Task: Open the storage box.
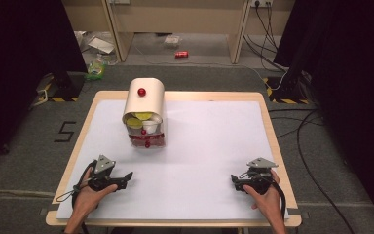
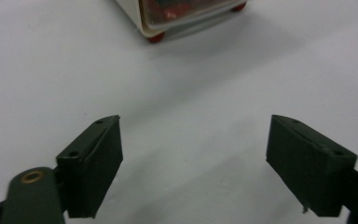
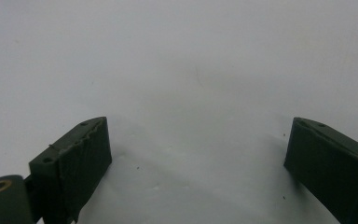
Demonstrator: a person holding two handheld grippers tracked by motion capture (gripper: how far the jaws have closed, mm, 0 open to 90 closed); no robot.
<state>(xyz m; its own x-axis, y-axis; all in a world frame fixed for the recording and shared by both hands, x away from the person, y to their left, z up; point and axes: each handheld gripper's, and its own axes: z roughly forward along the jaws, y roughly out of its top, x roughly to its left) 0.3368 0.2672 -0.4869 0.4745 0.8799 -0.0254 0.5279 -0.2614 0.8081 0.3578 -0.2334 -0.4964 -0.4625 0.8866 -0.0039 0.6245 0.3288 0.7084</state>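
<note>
Two hand-held tools rested low on the white sheet covering the bench point(image 1: 185, 95), one in each of the person's hands. The left tool point(image 1: 126, 176) sat near the front left corner, its two black jaws spread wide with nothing between them; in the left gripper view point(image 2: 193, 154) only bare white surface lay in the gap. The right tool point(image 1: 234, 179) sat near the front right corner, jaws likewise spread wide and empty, and the right gripper view point(image 3: 198, 158) showed plain white sheet between them. The left hand point(image 1: 85, 197) and right hand point(image 1: 269, 199) each gripped a tool from behind.

Farther back, left of centre, stood one cream bread-bin-shaped box point(image 1: 144, 112) with a rounded top and a red knob point(image 1: 141, 91). Its open front showed two yellowish lids or cups and one white cup, with red items behind a clear lower panel. It stood well ahead of the left tool and far from the right tool. The left gripper view caught its lower edge point(image 2: 186, 14) with two red feet.

On the floor beyond the bench lay one red can point(image 1: 181, 54).
</note>
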